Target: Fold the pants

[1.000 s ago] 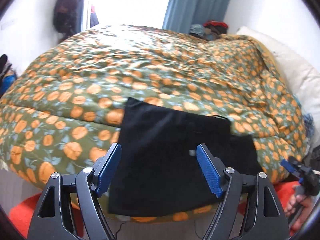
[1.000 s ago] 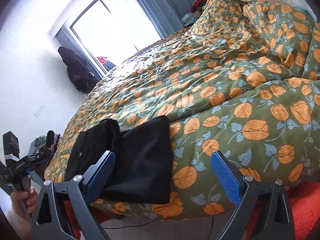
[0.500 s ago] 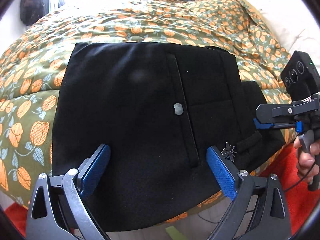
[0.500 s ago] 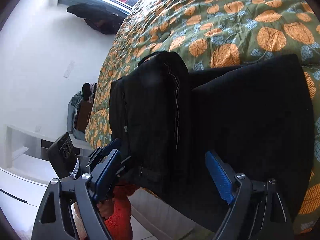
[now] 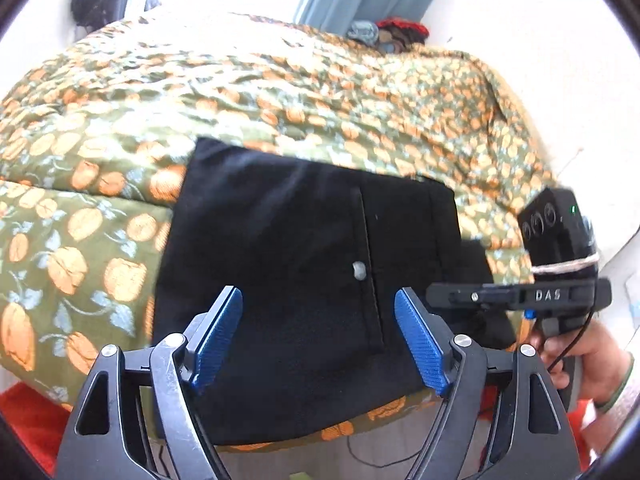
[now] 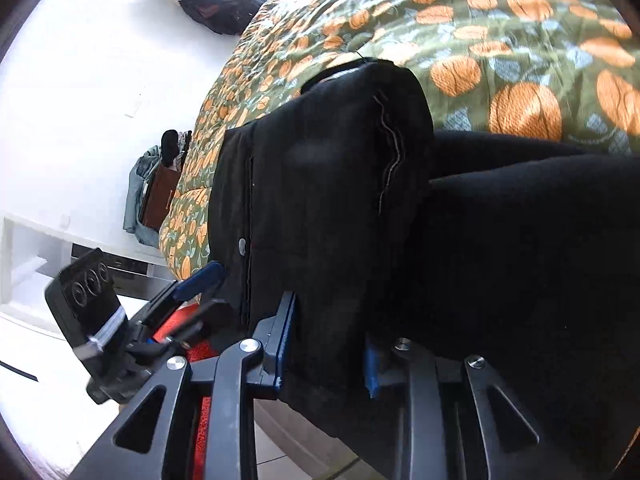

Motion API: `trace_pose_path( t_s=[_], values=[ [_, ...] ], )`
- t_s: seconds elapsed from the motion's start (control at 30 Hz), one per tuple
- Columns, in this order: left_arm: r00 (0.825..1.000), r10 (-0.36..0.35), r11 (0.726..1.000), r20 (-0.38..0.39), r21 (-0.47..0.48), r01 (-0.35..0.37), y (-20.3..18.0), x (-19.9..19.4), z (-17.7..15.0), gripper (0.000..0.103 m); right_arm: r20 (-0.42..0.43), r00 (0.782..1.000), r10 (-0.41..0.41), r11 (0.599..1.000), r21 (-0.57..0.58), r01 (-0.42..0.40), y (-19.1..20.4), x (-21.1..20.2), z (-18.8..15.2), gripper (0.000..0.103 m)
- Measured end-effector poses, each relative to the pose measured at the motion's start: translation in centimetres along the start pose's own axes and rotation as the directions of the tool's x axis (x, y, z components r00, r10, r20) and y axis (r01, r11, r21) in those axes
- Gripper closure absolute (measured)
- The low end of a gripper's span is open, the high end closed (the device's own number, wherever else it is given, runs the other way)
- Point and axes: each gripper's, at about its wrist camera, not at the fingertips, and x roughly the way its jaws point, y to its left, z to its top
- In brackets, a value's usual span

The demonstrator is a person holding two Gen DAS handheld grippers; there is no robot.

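— Quilted green bedspread [image 5: 100, 128] with orange flowers carries everything; the bed is the biggest thing ahead of both our grippers, and the black pants [image 5: 304, 248] lie folded at its near edge, hanging slightly over it.

— Where do they sit from our left gripper [image 5: 320, 336]?

— Straight ahead and below its fingers, which stand apart with cloth behind them but nothing pinched; they are narrowing, though not pressing on anything.

— And our right gripper [image 6: 326, 344]?

— Its fingers are closing on a thick fold at the pants' near edge, cloth clearly between the blue pads [image 6: 286, 332]. We judge it a grasp. It is the nearer one.

— Long axis?

— From the left view the bundle runs across the fingers, side to side, with the seam and small pale button [image 5: 359, 270] just beyond the right-hand finger. The left gripper is also seen from the right view, just beside the pants' far edge.

— So the next fold, we reckon, turns on the right-hand side.
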Motion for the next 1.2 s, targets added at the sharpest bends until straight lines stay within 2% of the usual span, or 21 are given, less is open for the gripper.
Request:
trace_pose_path(
  t_s=[0.13, 0.27, 0.33, 0.47, 0.6, 0.73, 0.87, 0.93, 0.97, 1.0, 1.03, 1.1, 1.13, 1.2],
  values=[
    [0.995, 0.017, 0.998, 0.100, -0.066, -0.011, 1.9, -4.3, 1.7, 0.022, 0.080, 0.995, 0.067, 0.997, -0.045, -0.064, 2.3, -3.6, 0.1, 0.083],
    [0.992, 0.038, 0.996, 0.122, -0.080, -0.028, 2.6, -5.8, 1.6, 0.021, 0.123, 0.987, 0.100, 0.993, -0.080, -0.090, 3.2, -7.6, -0.3, 0.084],
    [0.993, 0.043, 0.996, 0.108, -0.084, -0.034, 2.7, -5.3, 1.2, 0.021, 0.132, 0.985, 0.106, 0.993, -0.067, -0.098, 2.3, -9.3, -0.6, 0.084],
    [0.997, 0.052, 0.996, 0.055, -0.073, -0.048, 1.9, -3.7, 0.3, 0.021, 0.159, 0.986, 0.045, 0.999, -0.017, -0.042, -1.1, -12.3, -1.7, 0.085],
    [0.998, 0.056, 0.998, 0.036, -0.040, -0.054, 0.8, -2.9, 0.0, 0.021, 0.173, 0.985, 0.004, 0.997, 0.074, -0.017, -5.4, -14.7, -3.3, 0.085],
    [0.998, 0.068, 0.998, -0.006, -0.005, -0.068, -0.7, -1.2, -0.7, 0.021, 0.135, 0.990, -0.045, 0.991, 0.134, 0.027, -9.0, -13.7, -4.5, 0.085],
    [0.991, 0.120, 0.988, -0.058, 0.105, -0.114, -2.9, 0.8, -2.3, 0.021, 0.134, 0.988, -0.071, 0.978, 0.205, 0.042, -11.9, -11.7, -5.6, 0.085],
    [0.987, 0.142, 0.981, -0.079, 0.147, -0.129, -3.6, 1.6, -3.1, 0.021, 0.134, 0.987, -0.092, 0.977, 0.201, 0.063, -11.8, -11.8, -5.5, 0.081],
    [0.985, 0.151, 0.977, -0.087, 0.164, -0.136, -3.9, 2.0, -3.4, 0.021, 0.124, 0.986, -0.113, 0.977, 0.195, 0.087, -11.4, -12.1, -5.1, 0.075],
    [0.983, 0.159, 0.974, -0.092, 0.179, -0.141, -4.2, 2.3, -3.6, 0.021, 0.117, 0.981, -0.153, 0.977, 0.170, 0.132, -10.7, -12.7, -4.7, 0.067],
    [0.981, 0.165, 0.971, -0.097, 0.191, -0.145, -4.5, 2.5, -3.9, 0.021, 0.128, 0.967, -0.219, 0.972, 0.119, 0.204, -9.5, -13.4, -4.1, 0.066],
    [0.978, 0.176, 0.966, -0.109, 0.212, -0.151, -5.0, 3.0, -4.2, 0.021, 0.204, 0.918, -0.341, 0.936, -0.012, 0.351, -6.2, -15.1, -2.7, 0.065],
    [0.976, 0.185, 0.962, -0.115, 0.223, -0.156, -5.2, 3.3, -4.4, 0.021, 0.244, 0.904, -0.350, 0.925, -0.062, 0.375, -4.7, -15.8, -1.9, 0.065],
    [0.970, 0.214, 0.952, -0.120, 0.248, -0.179, -5.6, 3.7, -4.7, 0.021, 0.305, 0.897, -0.320, 0.917, -0.140, 0.374, -1.9, -16.5, -0.3, 0.065]
  ],
)
